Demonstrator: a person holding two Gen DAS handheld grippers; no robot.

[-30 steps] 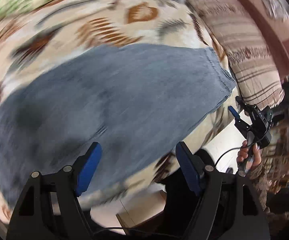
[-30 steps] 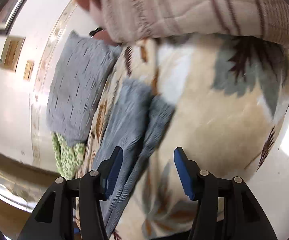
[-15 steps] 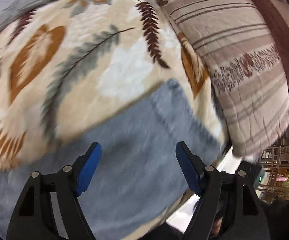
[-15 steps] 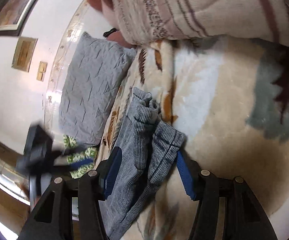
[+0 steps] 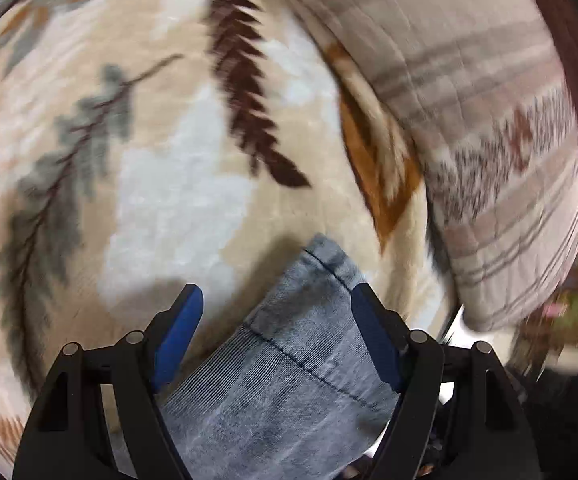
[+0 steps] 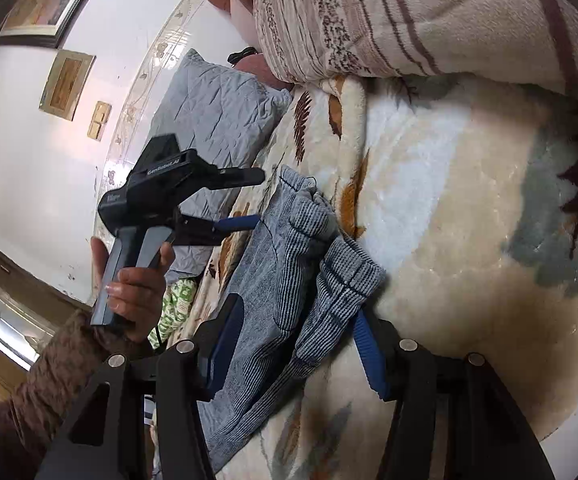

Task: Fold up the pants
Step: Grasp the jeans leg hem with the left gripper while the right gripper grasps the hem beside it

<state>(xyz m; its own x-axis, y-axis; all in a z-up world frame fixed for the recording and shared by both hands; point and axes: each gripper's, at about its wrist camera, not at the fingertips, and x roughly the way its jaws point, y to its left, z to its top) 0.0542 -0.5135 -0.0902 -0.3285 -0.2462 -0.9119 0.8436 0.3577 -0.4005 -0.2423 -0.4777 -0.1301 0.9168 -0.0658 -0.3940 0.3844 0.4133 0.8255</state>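
Grey-blue pants (image 6: 289, 264) lie on a leaf-patterned blanket, their ribbed cuffs bunched toward the far end. My right gripper (image 6: 295, 316) is open, with the two pant legs between its blue pads. In the left wrist view, my left gripper (image 5: 277, 320) is open over one hemmed corner of the pants (image 5: 309, 344). The left gripper also shows in the right wrist view (image 6: 245, 200), held in a hand just left of the pants' far end.
The cream blanket (image 5: 177, 184) with brown and grey leaves covers the bed. A striped quilt (image 5: 489, 120) is piled at the right, also in the right wrist view (image 6: 429, 20). A grey pillow (image 6: 217, 120) and a green patterned cloth (image 6: 177, 300) lie by the wall.
My left gripper has swept across the pants to their hemmed corner. My right gripper has moved closer, so both legs now sit between its pads. Both stay open.
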